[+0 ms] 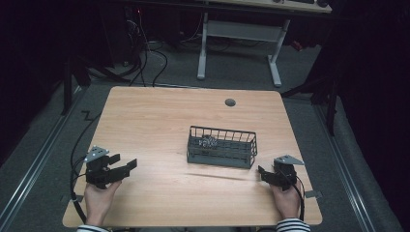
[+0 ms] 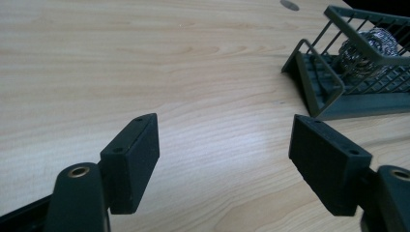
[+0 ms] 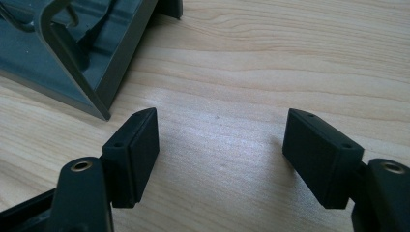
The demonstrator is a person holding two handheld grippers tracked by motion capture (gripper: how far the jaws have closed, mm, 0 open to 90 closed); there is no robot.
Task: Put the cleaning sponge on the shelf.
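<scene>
Hands rest at the near edge of the table (image 1: pixel 145 116), each holding a gripper low over bare wood, which looks like a waiting pose. Both the left gripper (image 1: pixel 126 166) and the right gripper (image 1: pixel 261 171) have jaws spread wide with nothing between them; their pads are flat, matte black blocks. Farther in, nearer the right gripper, sits a dark wire basket (image 1: pixel 221 157) with a solid base. A shiny steel scourer (image 1: pixel 209 141), coiled and springy-looking, lies at its left end.

Bare table (image 1: pixel 159 116) left and front, basket (image 1: pixel 221 147) obstructing centre-right
</scene>
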